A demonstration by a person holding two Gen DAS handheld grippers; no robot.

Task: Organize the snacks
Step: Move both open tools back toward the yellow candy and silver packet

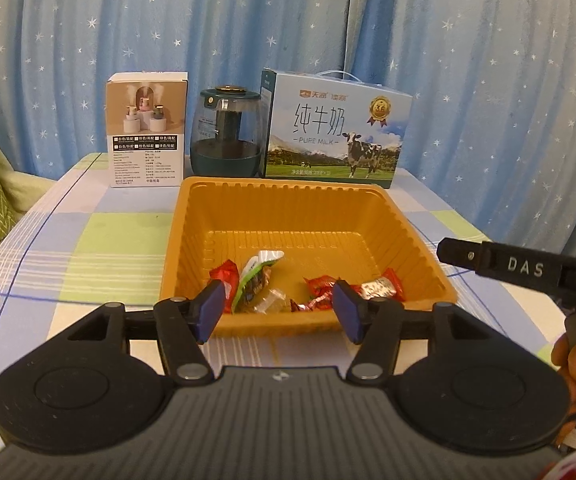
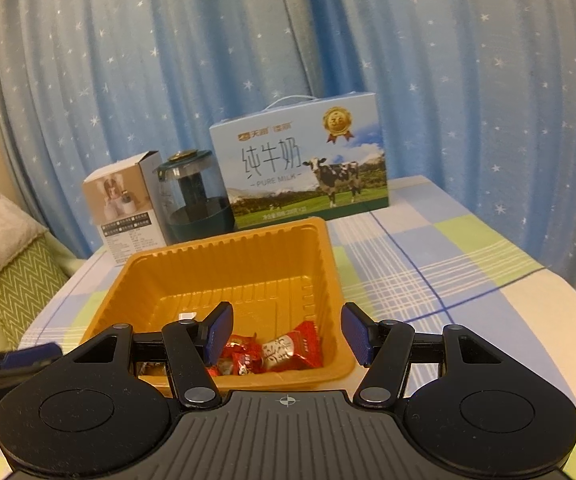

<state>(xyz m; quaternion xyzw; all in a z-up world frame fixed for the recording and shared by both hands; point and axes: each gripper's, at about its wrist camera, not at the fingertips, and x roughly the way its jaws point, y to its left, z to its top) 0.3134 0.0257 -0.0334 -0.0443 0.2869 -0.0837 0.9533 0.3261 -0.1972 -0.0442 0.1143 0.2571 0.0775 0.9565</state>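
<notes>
An orange plastic tray point(image 1: 276, 216) sits on the checked table point(image 1: 88, 248), and the snacks lie in its near half: a red-wrapped candy point(image 1: 226, 274), a green-and-white packet point(image 1: 258, 276), a clear wrapper point(image 1: 270, 300) and more red candies point(image 2: 288, 350). The left gripper point(image 1: 276, 310) hangs over the tray's near rim, jaws spread wide with nothing between them. The right gripper point(image 2: 286, 334) is at the near right corner, jaws likewise wide apart and empty; its side reads "DAS". Behind the tray stand a white humidifier box point(image 1: 146, 130), a dark green glass jar point(image 1: 227, 132) and a milk carton point(image 1: 335, 132) printed "PURE MILK" with a cow and a gold medal. A starry blue curtain point(image 1: 487, 80) hangs behind.
</notes>
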